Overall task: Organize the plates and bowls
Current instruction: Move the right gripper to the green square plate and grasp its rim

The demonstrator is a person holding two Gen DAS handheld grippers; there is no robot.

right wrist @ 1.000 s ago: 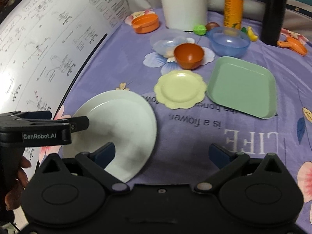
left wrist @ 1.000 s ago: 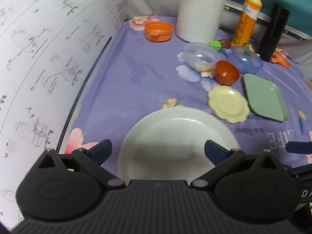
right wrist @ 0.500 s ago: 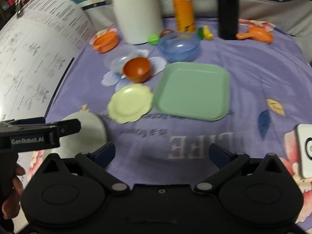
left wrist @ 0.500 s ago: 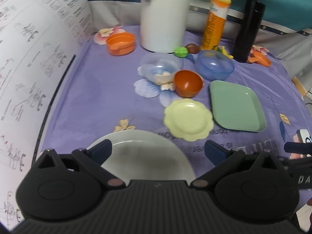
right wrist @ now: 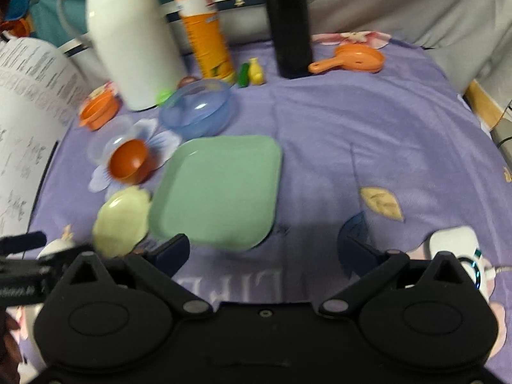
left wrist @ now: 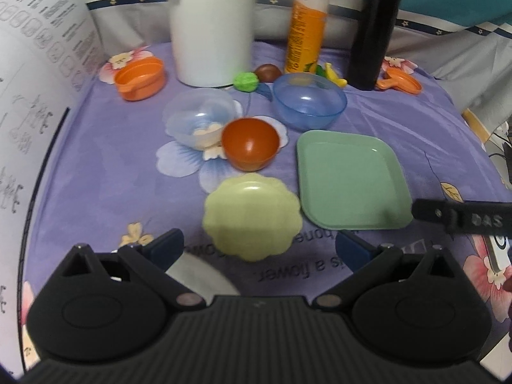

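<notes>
Both tongs stand spread wide with nothing between their pads. Left gripper (left wrist: 259, 246) hangs over the purple flowered cloth (left wrist: 105, 160), its blue-padded tips either side of the near rim of the scalloped yellow plate (left wrist: 252, 216), which lies at twelve o'clock just ahead of them, not touched. A sliver of the white plate (left wrist: 198, 272) shows at about seven o'clock, mostly hidden under the left finger. Right gripper (right wrist: 265, 249) has just been closing slightly, yet it is still wide and empty; its left tip sits over the near edge of the green square plate (right wrist: 217, 188), at eleven o'clock from its centre.

Outward from the yellow plate in the left view: the green plate is at two o'clock, just beside it; the brown-orange bowl (left wrist: 249, 144) at twelve, close by; the clear bowl (left wrist: 200, 115) at eleven, touching or nearly touching the brown-orange one, I cannot tell which. The blue bowl (left wrist: 308, 100) stands at one o'clock, beyond the green plate. Farther back are an orange pot (left wrist: 140, 78), a white jug (left wrist: 212, 25), an orange bottle (left wrist: 308, 22) and a black flask (left wrist: 372, 30). The right view is blurred, so small toys near the bottle stay uncertain.
</notes>
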